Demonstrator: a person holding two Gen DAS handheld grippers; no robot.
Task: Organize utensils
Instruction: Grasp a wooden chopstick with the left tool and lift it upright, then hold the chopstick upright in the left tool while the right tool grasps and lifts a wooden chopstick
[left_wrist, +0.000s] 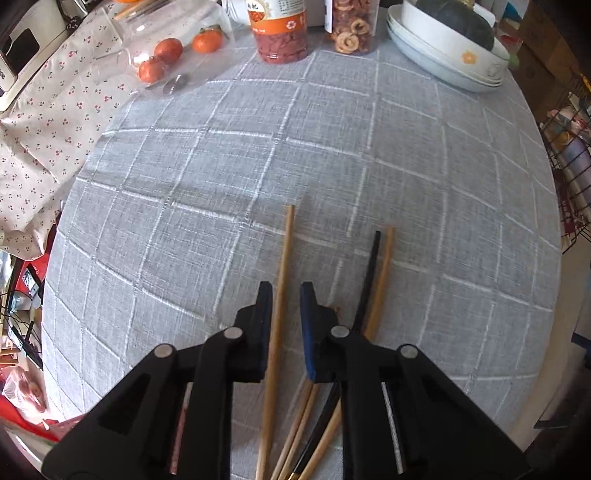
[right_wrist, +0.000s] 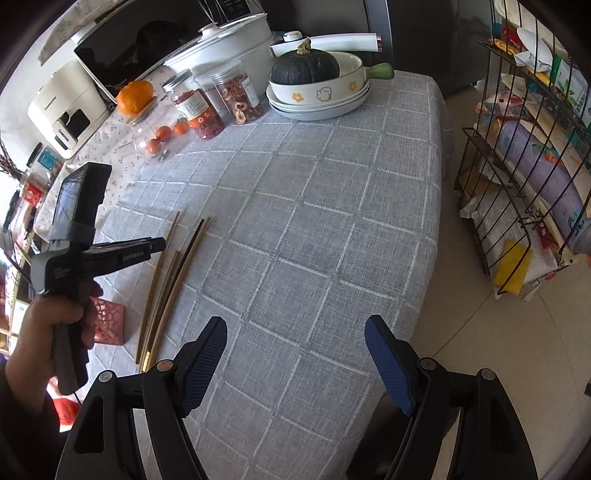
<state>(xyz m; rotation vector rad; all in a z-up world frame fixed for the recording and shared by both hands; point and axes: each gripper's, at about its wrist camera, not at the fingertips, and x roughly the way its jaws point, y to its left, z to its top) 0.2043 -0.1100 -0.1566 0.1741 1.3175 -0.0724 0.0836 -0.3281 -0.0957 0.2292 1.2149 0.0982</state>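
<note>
Landmark: the chopstick bundle (right_wrist: 168, 280), a loose sheaf of wooden sticks and one black stick on the grey checked tablecloth (right_wrist: 314, 221), near the table's left edge as the right wrist view gives it

- Pink lattice basket (right_wrist: 109, 321): just left of the bundle's near end, partly behind the person's hand (right_wrist: 55, 317); judged the likely holder for the sticks
- Left gripper (left_wrist: 286, 295): directly over the bundle, pointing along it. Its fingers are parted only narrowly and straddle one wooden chopstick (left_wrist: 282, 280), which runs lengthwise between them, tip pointing away. The left finger lies close against the stick; the right finger shows a gap, so no pinch is evident
- Black chopstick (left_wrist: 371, 273) and wooden partner (left_wrist: 382, 273): just right of the straddled stick, side by side, passing under the right finger
- Long axis of the bundle: parallel to the left gripper's reach, near ends fanned together below its body. A closing of the jaws would catch the single stick across its width
- Right gripper (right_wrist: 295, 347): well right of the bundle, held above bare cloth, fingers spread wide, holding nothing. The left is plainly the nearer
- Jars, oranges, stacked dishes with a squash: far beyond the bundle, at the table's back edge
</note>
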